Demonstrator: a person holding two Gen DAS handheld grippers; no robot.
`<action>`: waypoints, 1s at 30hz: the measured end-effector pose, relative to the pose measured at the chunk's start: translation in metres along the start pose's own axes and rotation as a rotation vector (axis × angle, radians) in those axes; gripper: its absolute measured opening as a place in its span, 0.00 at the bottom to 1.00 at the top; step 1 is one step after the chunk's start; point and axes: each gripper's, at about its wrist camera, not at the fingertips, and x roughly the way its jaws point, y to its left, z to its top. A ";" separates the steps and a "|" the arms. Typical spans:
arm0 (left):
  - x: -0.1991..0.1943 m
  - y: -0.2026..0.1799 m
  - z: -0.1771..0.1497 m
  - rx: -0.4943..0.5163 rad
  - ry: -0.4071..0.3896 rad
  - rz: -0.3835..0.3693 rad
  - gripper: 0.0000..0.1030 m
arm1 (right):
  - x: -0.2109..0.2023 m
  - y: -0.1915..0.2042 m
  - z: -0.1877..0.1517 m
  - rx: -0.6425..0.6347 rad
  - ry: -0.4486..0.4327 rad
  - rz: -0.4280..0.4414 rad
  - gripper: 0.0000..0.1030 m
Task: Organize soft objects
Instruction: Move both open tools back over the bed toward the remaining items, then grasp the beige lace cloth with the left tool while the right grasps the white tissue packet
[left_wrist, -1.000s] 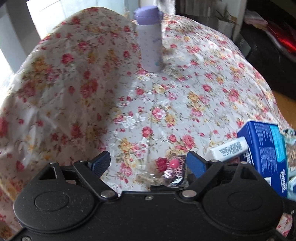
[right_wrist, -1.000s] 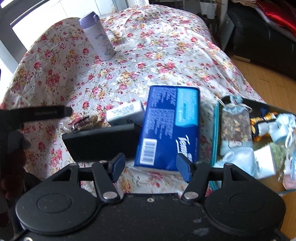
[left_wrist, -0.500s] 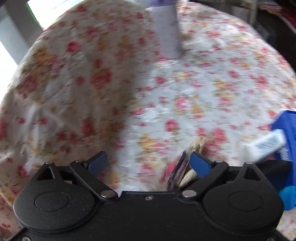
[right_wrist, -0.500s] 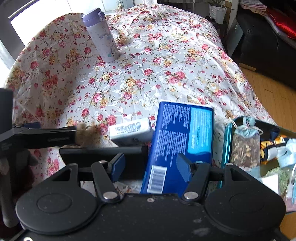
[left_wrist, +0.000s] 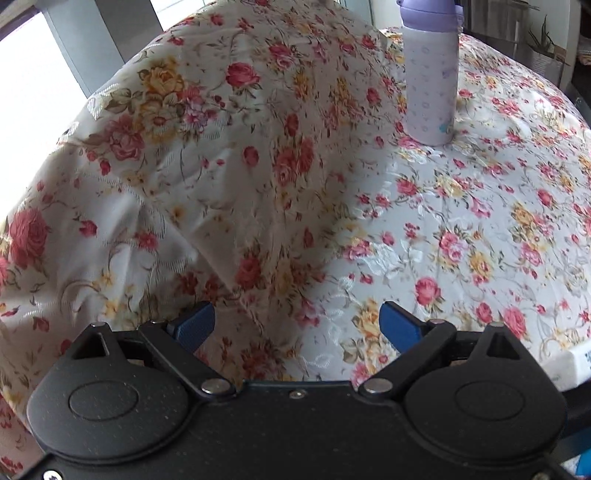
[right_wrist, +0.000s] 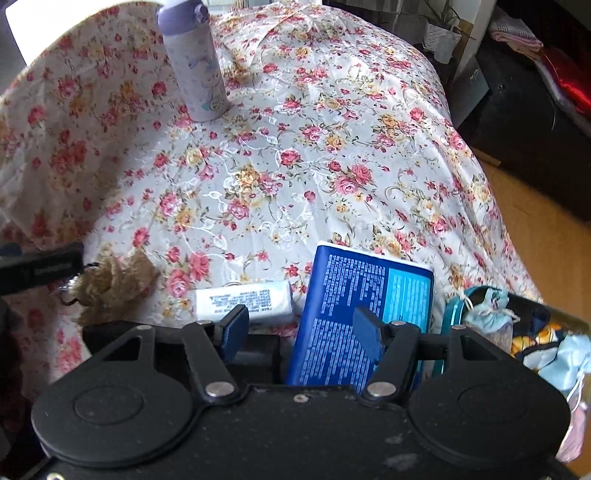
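My left gripper is open and empty over the floral cloth. In the right wrist view its black finger reaches in from the left, touching a small brown fluffy toy that hangs or rests at its tip. My right gripper is open and empty, just above a blue tissue pack. A small white tissue packet lies left of the blue pack. A teal-rimmed box at the right holds several soft pouches.
A lilac bottle stands upright at the back of the cloth-covered table; it also shows in the right wrist view. Dark furniture and wooden floor lie to the right. A corner of the white packet shows at the lower right.
My left gripper swung left and away from the small pink and leopard-print item it was over; that item is out of its view. The brown fluffy toy now shows at its finger. The right gripper edged forward.
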 end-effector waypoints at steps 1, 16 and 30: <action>0.000 -0.001 0.000 0.003 -0.002 -0.003 0.91 | 0.003 0.002 0.001 -0.011 0.007 -0.010 0.60; 0.005 0.001 0.000 0.004 -0.012 -0.062 0.91 | 0.042 0.040 0.037 -0.102 -0.017 -0.098 0.68; -0.035 -0.011 -0.015 0.130 -0.122 -0.299 0.91 | 0.024 0.029 0.033 -0.041 -0.061 -0.046 0.67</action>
